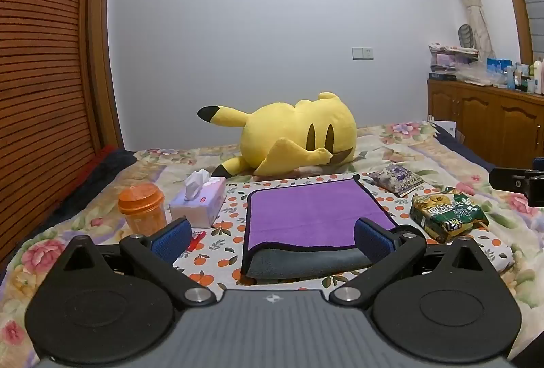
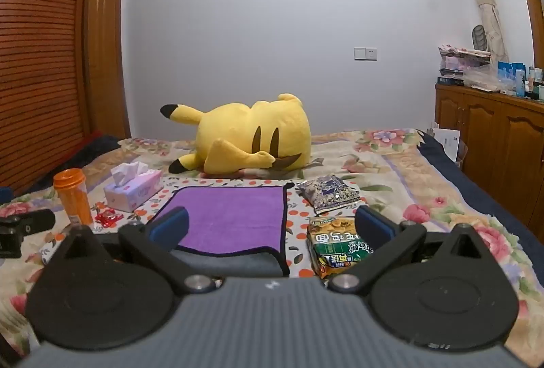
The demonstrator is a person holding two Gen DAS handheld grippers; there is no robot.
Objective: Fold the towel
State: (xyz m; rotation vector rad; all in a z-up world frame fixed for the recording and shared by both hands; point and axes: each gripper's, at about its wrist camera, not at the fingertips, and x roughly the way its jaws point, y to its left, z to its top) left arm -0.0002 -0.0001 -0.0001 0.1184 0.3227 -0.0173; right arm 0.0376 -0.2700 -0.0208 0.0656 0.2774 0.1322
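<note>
A purple towel with a grey underside and black trim lies flat on the bed, folded over, its grey layer showing at the near edge. It also shows in the right wrist view. My left gripper is open and empty, held just short of the towel's near edge. My right gripper is open and empty, over the towel's near right corner and a noodle packet. The right gripper's body shows at the right edge of the left wrist view; the left one shows at the left edge of the right wrist view.
On the bed: a yellow plush toy behind the towel, a tissue box, an orange jar, a red candy wrapper, a green noodle packet and a blue-white packet. A wooden cabinet stands at right, a slatted wardrobe at left.
</note>
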